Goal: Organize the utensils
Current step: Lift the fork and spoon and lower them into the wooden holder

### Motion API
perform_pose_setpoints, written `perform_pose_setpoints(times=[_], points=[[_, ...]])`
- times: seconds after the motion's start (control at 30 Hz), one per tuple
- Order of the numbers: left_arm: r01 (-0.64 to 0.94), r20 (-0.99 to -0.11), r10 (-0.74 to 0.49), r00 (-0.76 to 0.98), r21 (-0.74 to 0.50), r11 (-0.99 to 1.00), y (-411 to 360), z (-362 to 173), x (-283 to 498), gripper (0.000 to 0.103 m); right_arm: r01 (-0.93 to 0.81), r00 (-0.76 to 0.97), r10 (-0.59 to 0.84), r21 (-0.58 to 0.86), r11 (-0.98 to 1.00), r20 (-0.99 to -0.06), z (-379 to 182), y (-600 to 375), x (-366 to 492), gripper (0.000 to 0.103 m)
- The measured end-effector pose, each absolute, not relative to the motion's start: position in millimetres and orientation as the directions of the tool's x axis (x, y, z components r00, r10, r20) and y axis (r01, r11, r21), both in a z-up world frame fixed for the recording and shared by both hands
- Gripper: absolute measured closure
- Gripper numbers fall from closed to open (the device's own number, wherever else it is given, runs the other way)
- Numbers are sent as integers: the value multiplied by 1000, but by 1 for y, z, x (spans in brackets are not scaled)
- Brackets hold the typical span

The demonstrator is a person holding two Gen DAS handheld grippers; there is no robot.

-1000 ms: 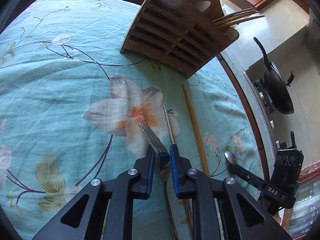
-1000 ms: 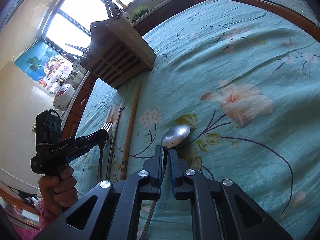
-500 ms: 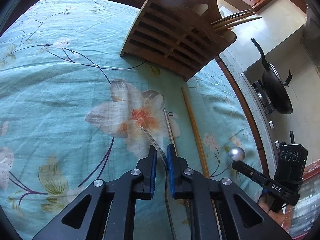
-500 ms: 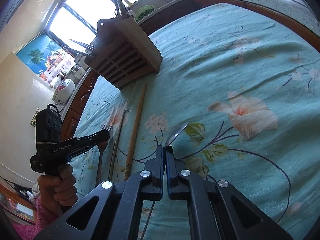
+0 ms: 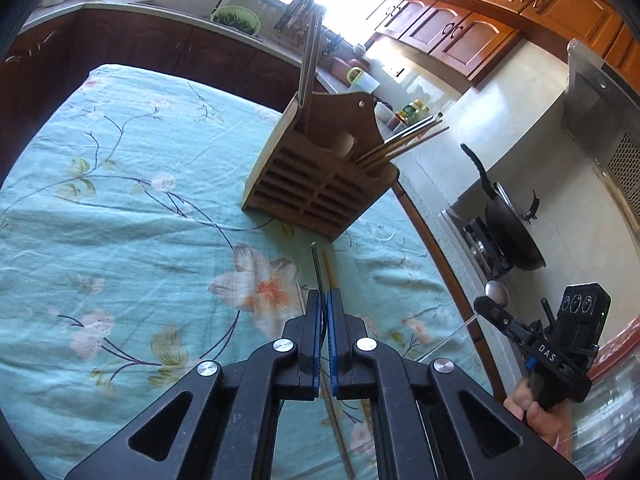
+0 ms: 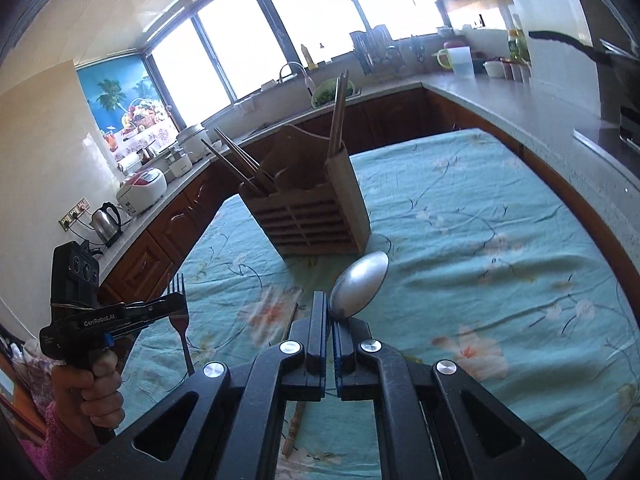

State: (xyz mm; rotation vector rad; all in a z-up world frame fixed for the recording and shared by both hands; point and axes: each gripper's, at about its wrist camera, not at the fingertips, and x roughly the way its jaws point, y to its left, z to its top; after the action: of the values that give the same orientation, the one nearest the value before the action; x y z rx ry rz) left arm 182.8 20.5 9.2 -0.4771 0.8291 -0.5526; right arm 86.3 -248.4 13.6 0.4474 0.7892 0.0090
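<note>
My left gripper (image 5: pixel 324 294) is shut on a metal fork (image 5: pixel 317 268), seen edge-on and lifted above the cloth; the right wrist view shows the fork (image 6: pixel 178 300) upright in it, tines up. My right gripper (image 6: pixel 328 308) is shut on a metal spoon (image 6: pixel 362 286), bowl pointing up and forward; its bowl also shows in the left wrist view (image 5: pixel 496 292). The wooden utensil holder (image 5: pixel 316 184) stands ahead on the table with chopsticks in its slots; it also shows in the right wrist view (image 6: pixel 312 216).
A teal floral tablecloth (image 5: pixel 120 240) covers the table. A wooden chopstick (image 5: pixel 331 276) lies on the cloth below my left gripper, and shows in the right wrist view (image 6: pixel 294 428). A black wok (image 5: pixel 508 232) sits on the stove at the right. Kitchen counters ring the table.
Both grippers have risen off the cloth and tilted up, carrying the fork and the spoon. The holder now sits lower and farther ahead in both views.
</note>
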Motion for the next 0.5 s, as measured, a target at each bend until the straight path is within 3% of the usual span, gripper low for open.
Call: perform_pose_setpoints(times=[0.5], points=[[258,-480,-588,651,-589,766,52,42,169,103,102,775,121,312,945,-620,47,-240,116,100]])
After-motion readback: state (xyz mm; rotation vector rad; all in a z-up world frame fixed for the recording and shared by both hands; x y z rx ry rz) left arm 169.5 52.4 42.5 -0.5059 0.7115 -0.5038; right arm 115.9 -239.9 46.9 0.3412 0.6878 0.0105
